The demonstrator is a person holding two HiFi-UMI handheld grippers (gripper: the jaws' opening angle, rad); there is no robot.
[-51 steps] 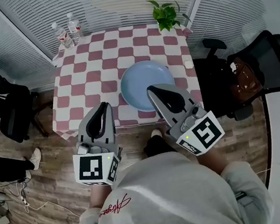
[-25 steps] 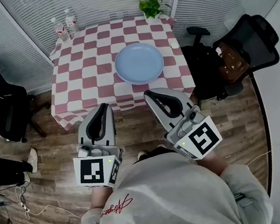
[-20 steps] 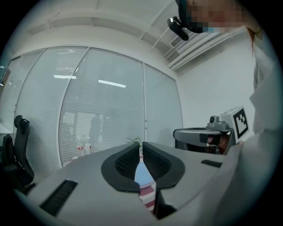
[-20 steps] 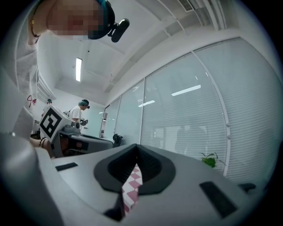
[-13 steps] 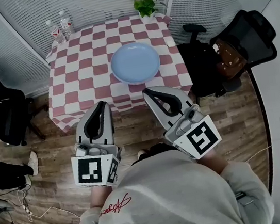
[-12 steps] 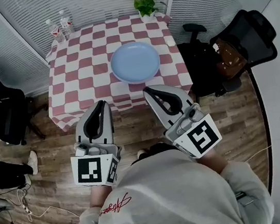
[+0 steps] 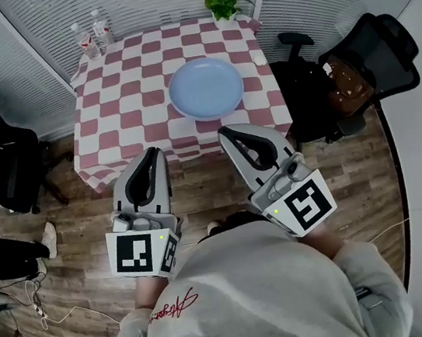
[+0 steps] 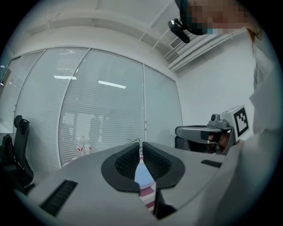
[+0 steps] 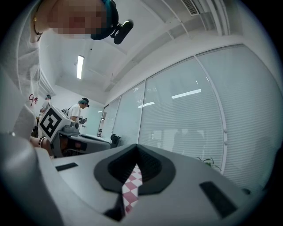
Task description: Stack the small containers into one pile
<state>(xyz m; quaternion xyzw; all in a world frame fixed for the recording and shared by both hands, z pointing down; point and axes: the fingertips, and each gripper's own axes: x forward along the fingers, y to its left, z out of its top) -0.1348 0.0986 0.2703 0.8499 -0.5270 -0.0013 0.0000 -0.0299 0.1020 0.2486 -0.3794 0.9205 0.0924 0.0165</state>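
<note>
The person's hands are hiding under the grey sweatshirt (image 7: 254, 299) sleeves and the marker cubes, so I am seeing only the tools. Both are hanging level over the wooden floor (image 7: 199, 197), short of the table and touching nothing.

The left gripper (image 7: 153, 152) is carrying nothing, its jaws drawn almost together with just a thin slit between the pads. The right gripper (image 7: 226, 131) is also gripping nothing, its jaws closing fully at the tips. From above, both tips are overlapping the hanging hem of the red-and-white checked tablecloth (image 7: 118, 123), covering a little of it.

On the cloth, toward its right half, a light blue round dish (image 7: 206, 87) is lying flat with its hollow facing up. Being round, it is showing no long axis. Whether it is one piece or several nested together, I cannot tell. Through the left gripper's slit only a sliver of it is showing; through the right gripper's jaws, only checks.

A small white thing (image 7: 259, 58) near the right edge is too small to name. At the far corners, two water bottles (image 7: 93, 34) and a potted plant (image 7: 223, 1) are standing upright. Black office chairs (image 7: 3, 167) are flanking the table, the left one partly cut off.
</note>
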